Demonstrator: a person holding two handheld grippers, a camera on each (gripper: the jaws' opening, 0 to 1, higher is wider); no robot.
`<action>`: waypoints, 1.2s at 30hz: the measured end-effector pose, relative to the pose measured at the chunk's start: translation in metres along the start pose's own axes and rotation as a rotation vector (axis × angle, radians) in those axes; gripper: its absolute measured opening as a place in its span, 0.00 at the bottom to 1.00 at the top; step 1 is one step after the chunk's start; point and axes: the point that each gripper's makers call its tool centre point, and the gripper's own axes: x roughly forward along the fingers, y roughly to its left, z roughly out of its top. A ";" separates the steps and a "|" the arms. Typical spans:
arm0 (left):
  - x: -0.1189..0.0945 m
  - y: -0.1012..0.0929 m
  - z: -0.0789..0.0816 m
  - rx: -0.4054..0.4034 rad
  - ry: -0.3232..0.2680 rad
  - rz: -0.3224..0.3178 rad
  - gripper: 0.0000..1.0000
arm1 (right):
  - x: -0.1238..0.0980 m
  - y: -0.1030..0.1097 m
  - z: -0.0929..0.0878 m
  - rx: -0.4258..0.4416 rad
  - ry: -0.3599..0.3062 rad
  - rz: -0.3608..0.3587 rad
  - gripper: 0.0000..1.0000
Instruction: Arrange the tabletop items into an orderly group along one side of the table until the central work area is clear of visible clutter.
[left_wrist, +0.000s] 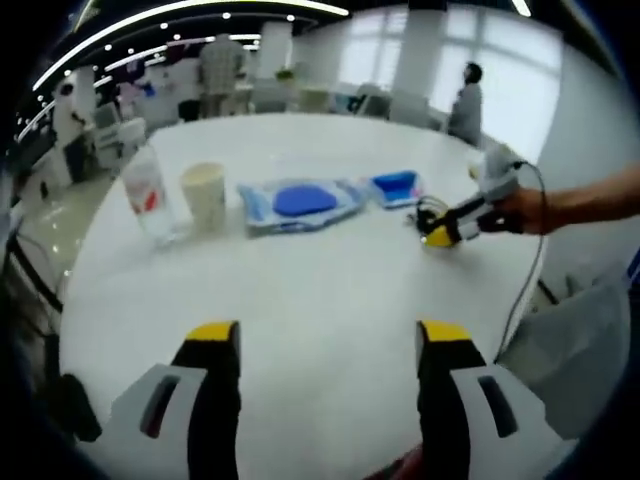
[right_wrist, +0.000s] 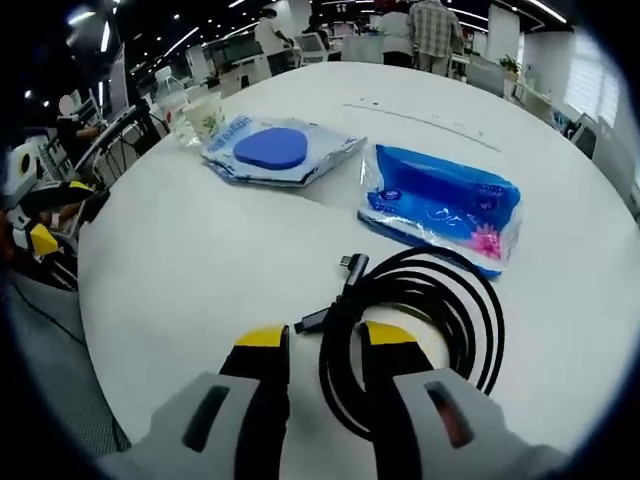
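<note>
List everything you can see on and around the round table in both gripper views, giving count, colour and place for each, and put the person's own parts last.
table: one, white, round, under everything
cable: one, black, coiled, near edge, between right gripper's jaws
tissue pack: one, blue, beyond cable
wipes pack: one, pale blue with dark blue oval lid, mid-table
paper cup: one, cream, beside wipes pack
bottle: one, clear with red label, beside cup
people: several, standing in background
left hand-held gripper: yellow-tipped, open over bare table
right hand-held gripper: yellow-tipped, open astride the cable
hand: one, holding right gripper

L gripper (left_wrist: 329, 345) jaws wide; R gripper (right_wrist: 325, 342) jaws narrower.
</note>
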 end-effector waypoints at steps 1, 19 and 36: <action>-0.002 -0.001 0.001 0.000 -0.004 0.000 0.68 | 0.000 0.000 0.000 0.000 0.001 0.000 0.27; -0.030 -0.014 0.003 0.017 -0.037 0.013 0.67 | -0.002 -0.004 -0.008 0.010 0.001 -0.008 0.06; -0.036 -0.012 0.003 0.010 -0.044 0.015 0.65 | -0.018 0.007 0.024 0.007 -0.069 -0.003 0.06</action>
